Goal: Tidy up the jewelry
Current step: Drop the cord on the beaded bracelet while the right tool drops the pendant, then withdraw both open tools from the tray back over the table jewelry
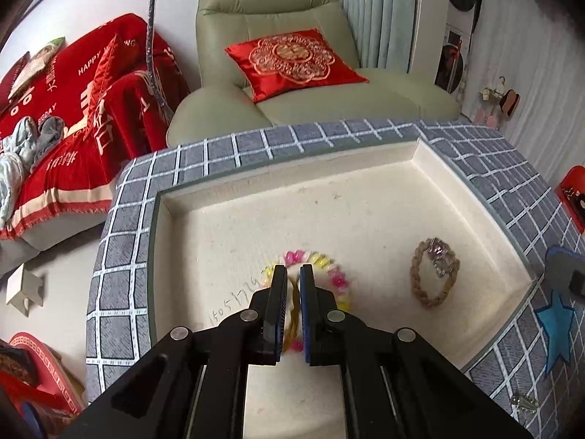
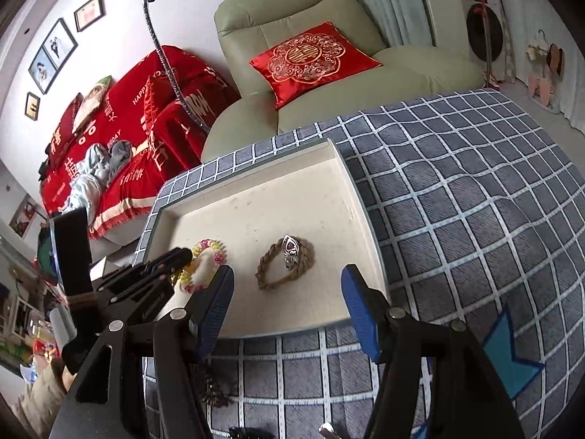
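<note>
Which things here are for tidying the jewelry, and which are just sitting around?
For the job: tray, bead bracelet pinched in the left gripper, rope bracelet, ring, open right gripper.

Just around: armchair, red cushion, red blanket, checked cloth.

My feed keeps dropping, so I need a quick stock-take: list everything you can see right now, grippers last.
Shallow cream tray: one, on the checked cloth.
Pink-and-yellow bead bracelet: one, in the tray, left side.
Tan braided rope bracelet: one, in the tray, right of the beads.
Silver ring with purple stone: one, lying on the rope bracelet.
Grey checked tablecloth: one, under the tray.
Pale green armchair: one, behind, with a red cushion.
Left gripper: black, blue pads, shut over the bead bracelet.
Right gripper: open, empty, above the tray's near edge.
</note>
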Tool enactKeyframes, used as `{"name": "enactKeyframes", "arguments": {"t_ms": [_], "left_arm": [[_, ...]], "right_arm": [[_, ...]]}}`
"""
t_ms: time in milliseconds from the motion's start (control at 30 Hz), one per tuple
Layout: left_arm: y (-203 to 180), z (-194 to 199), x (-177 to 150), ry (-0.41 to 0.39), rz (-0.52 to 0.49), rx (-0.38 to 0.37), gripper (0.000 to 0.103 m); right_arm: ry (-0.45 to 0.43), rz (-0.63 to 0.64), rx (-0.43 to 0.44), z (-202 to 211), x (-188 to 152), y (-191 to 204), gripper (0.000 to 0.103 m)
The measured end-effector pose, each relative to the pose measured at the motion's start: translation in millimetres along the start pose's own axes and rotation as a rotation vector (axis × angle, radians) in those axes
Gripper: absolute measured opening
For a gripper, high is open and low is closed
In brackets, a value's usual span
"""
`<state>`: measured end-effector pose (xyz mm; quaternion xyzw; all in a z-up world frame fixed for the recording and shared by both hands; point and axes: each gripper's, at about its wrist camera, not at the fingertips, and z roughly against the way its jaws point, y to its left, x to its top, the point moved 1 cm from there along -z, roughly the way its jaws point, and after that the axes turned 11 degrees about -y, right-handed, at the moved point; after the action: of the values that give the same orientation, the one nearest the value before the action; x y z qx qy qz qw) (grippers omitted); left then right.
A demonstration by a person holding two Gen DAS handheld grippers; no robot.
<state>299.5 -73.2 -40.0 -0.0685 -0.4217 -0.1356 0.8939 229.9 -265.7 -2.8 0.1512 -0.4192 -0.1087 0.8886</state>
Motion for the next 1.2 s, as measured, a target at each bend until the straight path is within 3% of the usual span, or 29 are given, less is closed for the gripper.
{"name": "enactKeyframes", "arguments": {"t_ms": [433, 500, 567, 833, 867, 900, 1000, 1033, 1200], "left_arm": [[-1, 9, 6, -0.031, 0.007, -0.027, 0.024], [-1, 9, 6, -0.028, 0.01, -0.011, 0.103], [1, 13, 6, -0.071, 0.012, 0.022, 0.103], [4, 13, 8, -0.077, 0.011, 0.031, 0.103], [4, 16, 6, -0.077, 0.014, 0.031, 0.103], [5, 18, 5, -0.076, 0.016, 0.033, 0.103], [6, 31, 1, -0.081, 0.019, 0.041, 0.103], [6, 35, 0, -0.081, 0.021, 0.045, 0.103], [11, 59, -10, -0.084, 0.038, 0.049, 0.103]], "right_arm": [[0.016, -0.004, -0.016, 4, -11, -3, 0.065], [0.016, -0.003, -0.017, 5, -12, -3, 0.065], [0.016, -0.002, -0.018, 5, -12, -3, 0.065], [0.014, 0.015, -0.03, 7, -15, -2, 0.066], [0.013, 0.021, -0.032, 9, -16, -1, 0.07], [0.013, 0.026, -0.033, 9, -16, 0, 0.083], [-0.012, 0.051, -0.047, 16, -18, 4, 0.092], [-0.022, 0.064, -0.058, 19, -19, 5, 0.102], [-0.088, 0.09, -0.034, 41, -22, 12, 0.103]]}}
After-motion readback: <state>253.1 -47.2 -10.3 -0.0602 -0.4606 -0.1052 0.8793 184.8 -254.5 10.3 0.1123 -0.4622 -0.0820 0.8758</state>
